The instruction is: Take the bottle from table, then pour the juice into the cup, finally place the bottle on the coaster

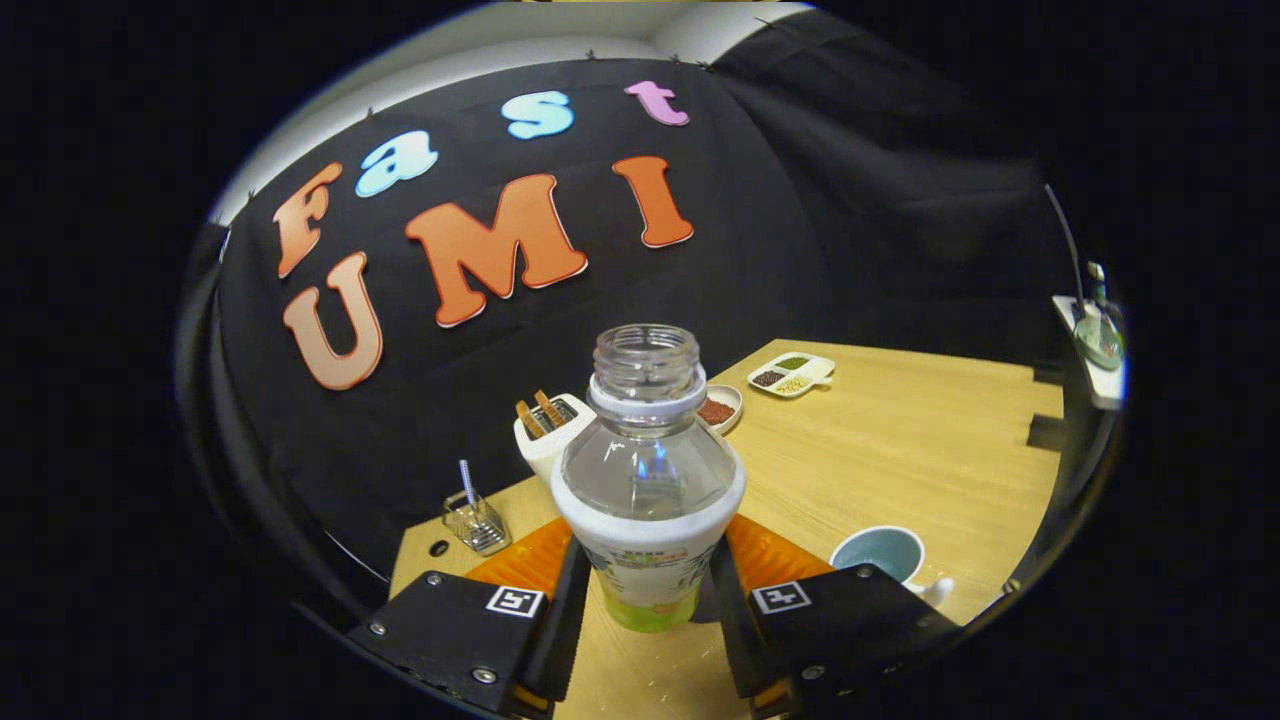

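An uncapped bottle [648,470] stands upright, clamped between both fingers of the gripper [648,600] above the wooden tabletop [900,450]; the take looks done, and pouring next calls for tipping it over the cup [880,553] nearby.

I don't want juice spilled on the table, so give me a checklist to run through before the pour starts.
1. Grip: gripper has both fingers pressed on the bottle: ok.
2. Cap off: bottle mouth is open: ok.
3. Bottle upright: ok.
4. Cup upright, opening up, beside the fingers on the table: ok.
5. Bottle mouth over cup: not ok, cup sits off to the side.
6. Coaster location: cannot tell.
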